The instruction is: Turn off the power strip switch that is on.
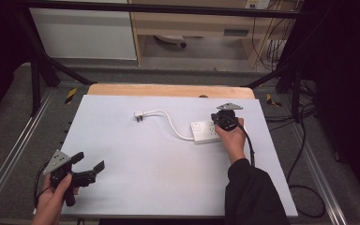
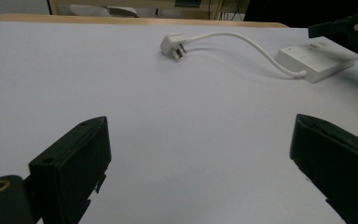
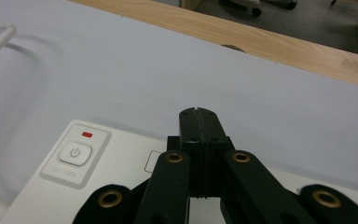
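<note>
White plastic power strip (image 1: 205, 131), a smooth rectangular block with a rounded power button (image 3: 75, 153), lies on the matte table (image 1: 145, 154); right gripper (image 3: 199, 116) hovers over it, jaws pressed together, empty. Left gripper (image 1: 90, 165) gapes wide, empty.

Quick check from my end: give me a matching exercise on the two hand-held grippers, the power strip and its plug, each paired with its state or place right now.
Things:
1. left hand-held gripper
2. right hand-held gripper
3. power strip
4. plug

States or places:
A. jaws shut together, above the strip
B. lying loose near the middle of the white sheet, on the end of its cable
C. jaws wide open, nothing between them
D. flat on the sheet, a small red mark above its switch

Pairs: 1-C, 2-A, 3-D, 4-B
</note>
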{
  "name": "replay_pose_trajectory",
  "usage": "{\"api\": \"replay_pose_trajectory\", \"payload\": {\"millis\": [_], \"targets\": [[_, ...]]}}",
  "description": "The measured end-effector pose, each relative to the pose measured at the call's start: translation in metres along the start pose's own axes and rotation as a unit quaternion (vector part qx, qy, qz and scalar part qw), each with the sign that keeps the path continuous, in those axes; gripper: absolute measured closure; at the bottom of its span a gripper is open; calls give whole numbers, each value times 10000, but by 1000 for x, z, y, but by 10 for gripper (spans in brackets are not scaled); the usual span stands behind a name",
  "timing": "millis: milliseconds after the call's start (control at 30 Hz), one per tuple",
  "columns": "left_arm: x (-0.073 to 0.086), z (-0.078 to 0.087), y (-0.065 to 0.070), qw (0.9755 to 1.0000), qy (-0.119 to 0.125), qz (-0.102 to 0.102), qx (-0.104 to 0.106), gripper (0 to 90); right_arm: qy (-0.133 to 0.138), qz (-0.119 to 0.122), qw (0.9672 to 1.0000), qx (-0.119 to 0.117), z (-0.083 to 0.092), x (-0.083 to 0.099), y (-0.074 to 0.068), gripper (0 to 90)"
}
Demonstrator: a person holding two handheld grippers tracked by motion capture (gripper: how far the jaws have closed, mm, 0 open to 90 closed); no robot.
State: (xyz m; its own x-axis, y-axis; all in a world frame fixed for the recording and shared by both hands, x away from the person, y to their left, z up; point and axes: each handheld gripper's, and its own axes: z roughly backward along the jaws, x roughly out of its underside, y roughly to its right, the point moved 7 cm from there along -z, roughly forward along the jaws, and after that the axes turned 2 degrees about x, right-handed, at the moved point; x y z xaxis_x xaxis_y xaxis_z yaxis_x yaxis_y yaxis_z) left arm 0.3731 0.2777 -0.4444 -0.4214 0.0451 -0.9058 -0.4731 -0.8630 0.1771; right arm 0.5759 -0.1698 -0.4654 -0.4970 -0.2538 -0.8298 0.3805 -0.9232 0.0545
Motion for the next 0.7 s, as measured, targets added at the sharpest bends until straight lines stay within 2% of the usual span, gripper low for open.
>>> {"api": "replay_pose_trajectory", "payload": {"millis": [700], "targets": [[0,0,0,10000,-9,-19,8,51,-51,-52,10000,-9,-3,8,1,900]]}}
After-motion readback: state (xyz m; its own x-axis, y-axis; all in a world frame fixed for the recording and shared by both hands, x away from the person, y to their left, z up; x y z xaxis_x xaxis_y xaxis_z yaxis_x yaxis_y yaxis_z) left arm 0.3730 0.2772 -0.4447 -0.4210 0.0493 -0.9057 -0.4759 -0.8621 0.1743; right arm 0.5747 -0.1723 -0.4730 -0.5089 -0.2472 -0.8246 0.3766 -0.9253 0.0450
